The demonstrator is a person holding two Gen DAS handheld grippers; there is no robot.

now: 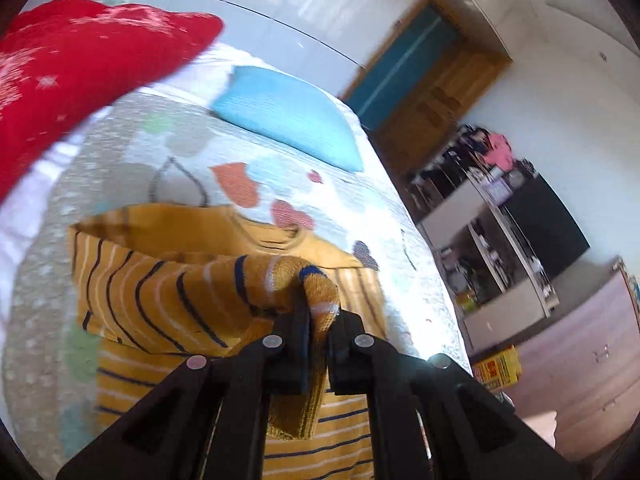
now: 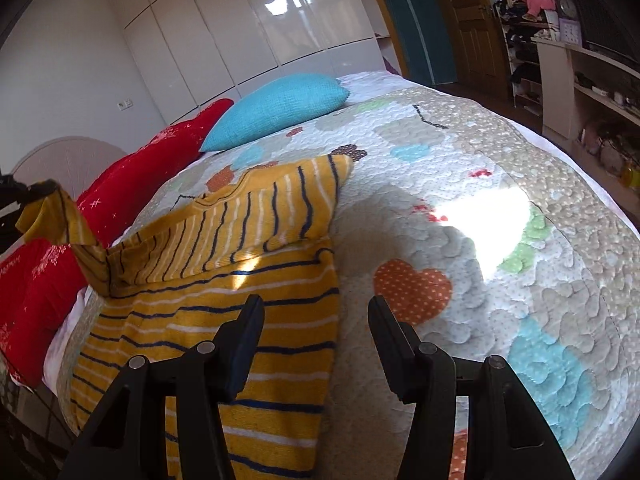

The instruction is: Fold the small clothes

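A mustard-yellow knitted sweater with navy and white stripes (image 2: 224, 320) is being kept spread on the quilted bedspread patterned with coloured hearts (image 2: 480, 280), its far part being folded over the body. The cuff of a sleeve (image 1: 316, 300) is being pinched between the closed black fingers of the left gripper (image 1: 320, 320), which is being held raised above the garment, angled toward the bed's head. The right gripper (image 2: 316, 312) is being held low over the sweater's right edge, its fingers spread wide and gripping nothing. A red patterned cushion (image 2: 120, 192) and a turquoise woven cushion (image 2: 280, 108) are being observed beyond.
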